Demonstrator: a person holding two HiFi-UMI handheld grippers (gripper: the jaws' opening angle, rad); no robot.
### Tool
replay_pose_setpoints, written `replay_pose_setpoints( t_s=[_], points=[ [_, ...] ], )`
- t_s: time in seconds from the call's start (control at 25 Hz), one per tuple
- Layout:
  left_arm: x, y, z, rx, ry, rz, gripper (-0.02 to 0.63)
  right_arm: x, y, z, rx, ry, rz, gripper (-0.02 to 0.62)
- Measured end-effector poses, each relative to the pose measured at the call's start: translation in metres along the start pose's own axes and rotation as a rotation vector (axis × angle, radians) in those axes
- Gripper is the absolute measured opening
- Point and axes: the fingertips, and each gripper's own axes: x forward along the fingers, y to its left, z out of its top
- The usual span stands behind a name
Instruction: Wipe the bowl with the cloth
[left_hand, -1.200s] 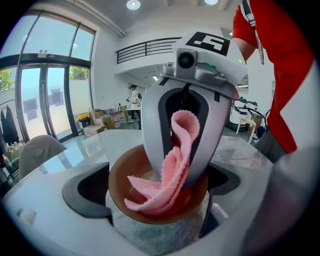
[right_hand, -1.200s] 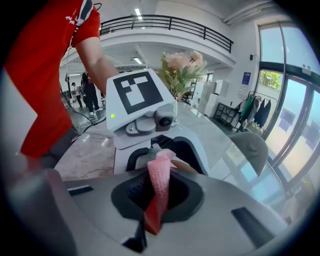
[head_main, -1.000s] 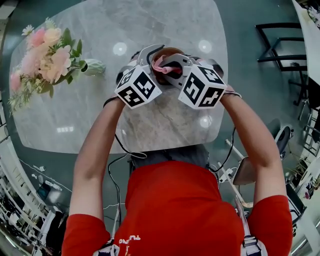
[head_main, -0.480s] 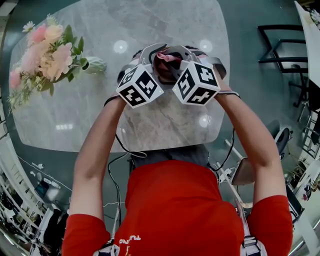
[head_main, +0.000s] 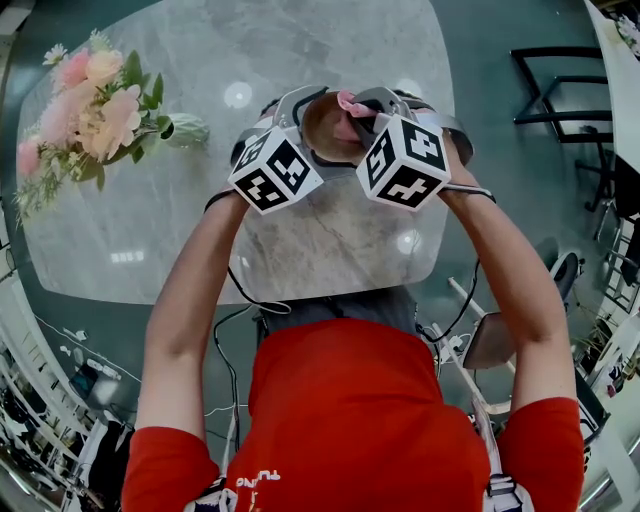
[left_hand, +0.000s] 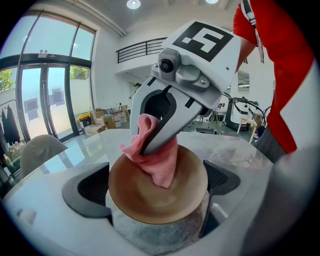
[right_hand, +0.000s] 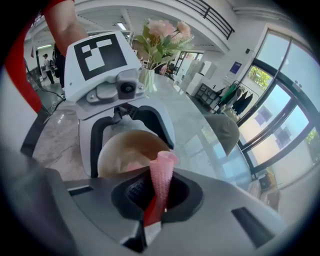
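Quick notes: we hold bowl (left_hand: 150, 205) in left gripper (left_hand: 156, 186), jaws clamped on its sides, tipped over table (head_main: 150, 240) so the inside faces the other tool. Right gripper (right_hand: 159, 192) is pinched tight on pink cloth (left_hand: 159, 162), pressing it into bowl's inside near upper rim. We reckon the tilt is just for easier wiping.

Jaws clamped together, the right gripper (right_hand: 157, 197) pinches a pink cloth (right_hand: 162, 172), and a rolled fold of it stands upright just in front of a brown bowl (right_hand: 122, 155). The left gripper (right_hand: 127, 137), under its marker cube (right_hand: 100, 57), grips the bowl between its jaws above a marble table (right_hand: 200, 135). Pink flowers (right_hand: 162, 32) stand behind, with tall windows (right_hand: 280, 115) at right.
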Motion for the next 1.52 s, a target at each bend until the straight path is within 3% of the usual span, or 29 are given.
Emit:
replay_pose_setpoints(
  t_s=[0.32,0.6,0.76,1.04,1.28,1.52],
  points=[
    [0.0,0.0,-0.001,0.007,0.006,-0.002,0.581,-0.007,0.03,-0.006,0.015,0.048,0.156,0.008],
    [0.001,-0.001,0.0,0.009,0.01,-0.007,0.581,-0.006,0.05,0.016,0.119,-0.05,0.294,0.009],
    [0.001,-0.001,0.0,0.014,0.013,-0.008,0.581,0.002,0.054,0.033,0.109,-0.105,0.319,0.008],
    [0.001,0.0,-0.001,0.005,0.012,-0.008,0.581,0.019,0.04,0.047,0.096,-0.142,0.24,0.009],
    [0.001,-0.001,-0.001,0.01,0.01,-0.01,0.581,0.027,0.02,0.037,0.055,-0.057,0.09,0.009],
    [0.001,-0.001,0.001,0.01,0.011,-0.012,0.581,0.023,0.009,0.024,0.031,0.009,0.035,0.008]
  ],
)
